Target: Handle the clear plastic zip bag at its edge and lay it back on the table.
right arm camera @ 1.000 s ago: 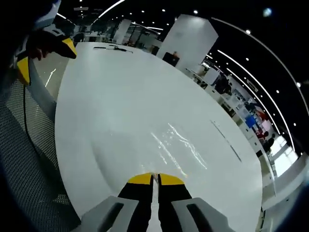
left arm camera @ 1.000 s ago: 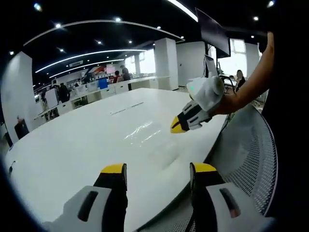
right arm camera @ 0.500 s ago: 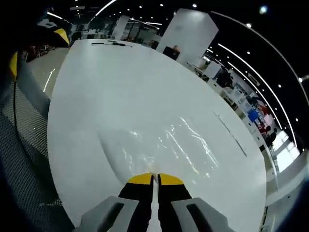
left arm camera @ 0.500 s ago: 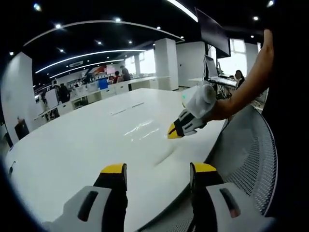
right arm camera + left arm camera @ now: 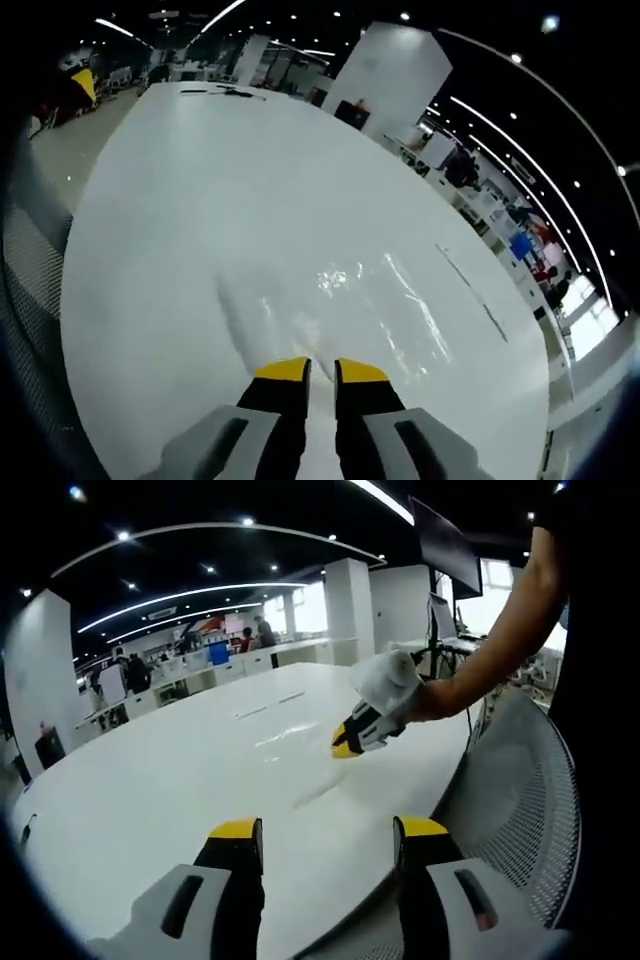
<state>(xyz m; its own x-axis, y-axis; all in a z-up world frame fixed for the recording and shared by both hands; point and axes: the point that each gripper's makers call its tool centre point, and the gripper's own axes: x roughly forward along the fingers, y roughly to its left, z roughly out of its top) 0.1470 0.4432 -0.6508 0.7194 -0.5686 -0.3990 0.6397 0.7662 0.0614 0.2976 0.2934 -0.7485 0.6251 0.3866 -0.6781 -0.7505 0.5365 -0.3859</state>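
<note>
My left gripper (image 5: 325, 842) hung over the near edge of the white table (image 5: 150, 780) with its yellow-tipped jaws set wide apart and nothing between them. Ahead of those jaws and off to their right, my right gripper (image 5: 346, 743) came into the left gripper view, carried on a bare forearm (image 5: 490, 650), its yellow tips low over the tabletop. The clear plastic bag (image 5: 300, 750) lay flat on the table just beside and beyond those tips, showing mostly as streaks of glare and a faint straight edge running back toward my left jaws. In the right gripper view, the right gripper (image 5: 321, 372) had its jaws slightly parted, a narrow slit of pale surface showing between the yellow tips; I thought they were not pinching the bag (image 5: 350, 300), but the film is so transparent there that I could not be sure. The bag spread out directly ahead of those jaws on the table (image 5: 200, 170), its creases catching the ceiling lights. To the right of my left jaws a grey mesh chair back (image 5: 520, 810) curved up beside the table's edge. Far beyond the table stood white columns (image 5: 345, 610) and distant desks.
</note>
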